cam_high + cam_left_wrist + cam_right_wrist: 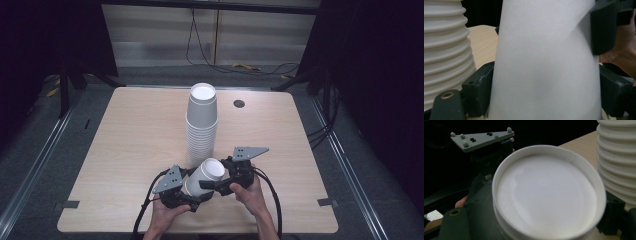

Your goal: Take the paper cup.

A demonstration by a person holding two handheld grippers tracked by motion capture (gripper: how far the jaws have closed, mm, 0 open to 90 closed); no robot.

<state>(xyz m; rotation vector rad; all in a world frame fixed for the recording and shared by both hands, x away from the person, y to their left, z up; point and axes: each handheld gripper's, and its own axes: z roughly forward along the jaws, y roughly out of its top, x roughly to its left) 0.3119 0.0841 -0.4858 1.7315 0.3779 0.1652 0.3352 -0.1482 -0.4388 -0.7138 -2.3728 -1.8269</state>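
Observation:
A white paper cup [206,174] lies tilted above the table's near edge, its mouth turned up and to the right. My left gripper [191,194] is shut on the cup's lower body [544,45], one jaw on each side. My right gripper [218,186] is shut on the cup near its rim. In the right gripper view I look straight into the cup's open mouth [546,195], and a second rim seems nested just below the first. The right gripper's jaw [604,27] presses the cup's wall in the left gripper view.
A tall stack of white paper cups [202,125] stands at the table's middle, just beyond the held cup, and shows as ribbed rims [446,50] [616,157] in both gripper views. A dark round hole [239,103] sits in the wooden table [135,135] at the back right.

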